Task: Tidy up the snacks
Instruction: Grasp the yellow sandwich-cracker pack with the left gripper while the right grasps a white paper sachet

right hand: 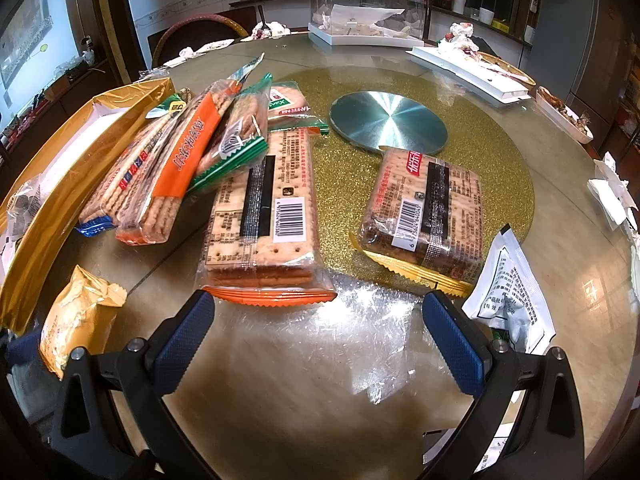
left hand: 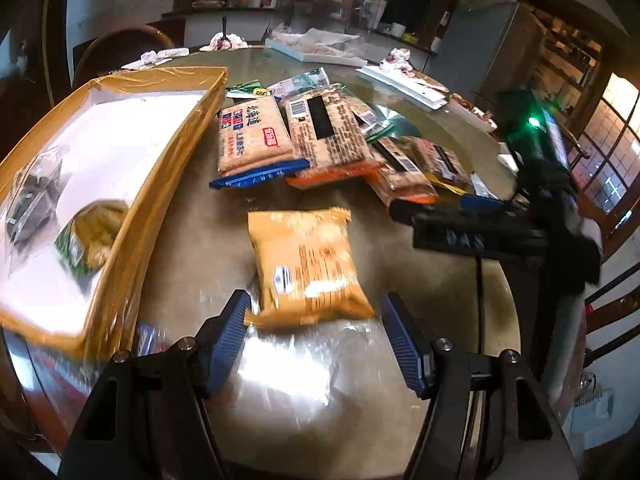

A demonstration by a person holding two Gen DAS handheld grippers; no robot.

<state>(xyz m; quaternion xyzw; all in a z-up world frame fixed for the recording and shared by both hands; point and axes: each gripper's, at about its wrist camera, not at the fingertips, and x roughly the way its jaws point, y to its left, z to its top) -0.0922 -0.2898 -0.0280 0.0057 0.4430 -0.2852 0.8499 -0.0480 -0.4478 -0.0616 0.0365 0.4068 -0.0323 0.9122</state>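
Yellow snack bag (left hand: 306,264) lies on the bench (left hand: 320,380) just ahead of my left hand-held gripper (left hand: 314,334), whose jaws are spread and empty. My right hand-held gripper (right hand: 318,344) is spread too. Only two packs sit in the gold box (left hand: 132,216); the cracker packs (right hand: 264,208) remain outside. Only my right view shows the white sachet (right hand: 508,292).

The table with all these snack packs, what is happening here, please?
A person holding two grippers is sorting snacks into the gold box. The left gripper is open around the near end of the yellow packet, not gripping it. The right gripper is open, holding nothing, near the cracker packs.
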